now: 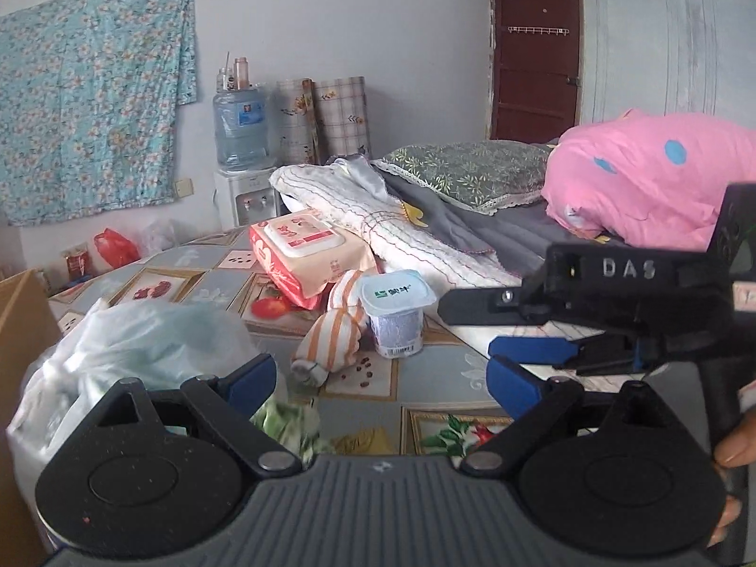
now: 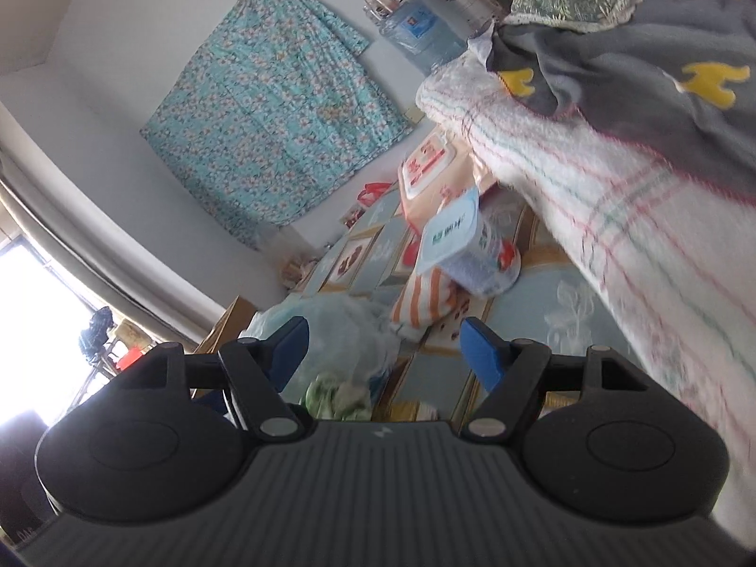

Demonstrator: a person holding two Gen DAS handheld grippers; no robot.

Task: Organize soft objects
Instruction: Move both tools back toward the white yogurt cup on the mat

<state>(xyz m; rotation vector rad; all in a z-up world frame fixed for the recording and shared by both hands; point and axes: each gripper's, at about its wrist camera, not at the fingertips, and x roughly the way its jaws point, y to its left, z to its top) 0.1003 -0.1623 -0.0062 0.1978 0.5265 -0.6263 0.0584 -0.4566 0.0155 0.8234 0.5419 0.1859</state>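
- Striped sock (image 1: 336,326) — orange and white, lies crumpled on the patterned table cover (image 1: 425,378), touching the base of a yogurt cup (image 1: 396,312).
- Left gripper (image 1: 382,380): jaws wide, nothing between them; sock sits ahead of the gap, slightly left of centre, not touched.
- Plastic bag (image 1: 137,354) bulges just beside the left finger.
- Right gripper (image 2: 385,354): jaws wide, empty. Its view is rolled steeply; sock (image 2: 423,300) lies beyond the fingertips, near the middle of the gap.
- In the left view the right gripper (image 1: 496,328) reaches in from the right, on its side, a person's fingers (image 1: 734,449) on its handle.
- Wipes pack (image 1: 307,248) behind the cup; white blanket (image 1: 378,217), pink quilt (image 1: 638,179) on the bed.
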